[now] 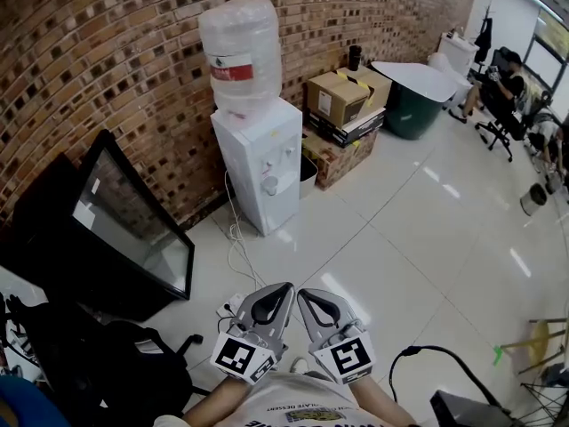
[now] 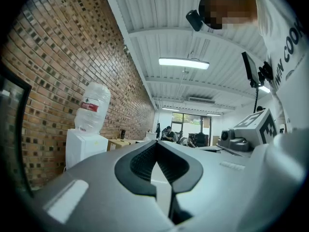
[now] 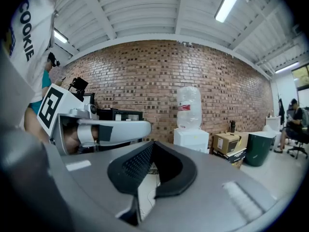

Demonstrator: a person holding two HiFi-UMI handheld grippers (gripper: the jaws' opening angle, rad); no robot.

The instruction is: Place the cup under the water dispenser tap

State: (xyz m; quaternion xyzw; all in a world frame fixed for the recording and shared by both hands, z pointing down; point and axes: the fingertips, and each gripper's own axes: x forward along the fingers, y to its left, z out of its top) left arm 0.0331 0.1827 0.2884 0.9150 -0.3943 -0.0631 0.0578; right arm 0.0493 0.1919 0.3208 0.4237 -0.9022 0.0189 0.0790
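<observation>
A white water dispenser (image 1: 260,163) with a clear bottle (image 1: 240,56) on top stands against the brick wall, its taps (image 1: 271,183) facing the floor space. No cup shows in any view. My left gripper (image 1: 283,290) and right gripper (image 1: 307,294) are side by side at the bottom of the head view, well short of the dispenser and pointing toward it. Both are shut with nothing between the jaws. The left gripper view has its closed tips (image 2: 157,143) and the dispenser (image 2: 82,146) at left. In the right gripper view, closed tips (image 3: 152,143) sit below the dispenser (image 3: 191,138).
A large black screen (image 1: 124,229) leans on the wall left of the dispenser, with white cables (image 1: 236,256) on the tiles between. Cardboard boxes (image 1: 342,96) and a green bin (image 1: 413,105) stand to its right. A black chair (image 1: 116,363) is at bottom left. A seated person (image 1: 507,87) is far right.
</observation>
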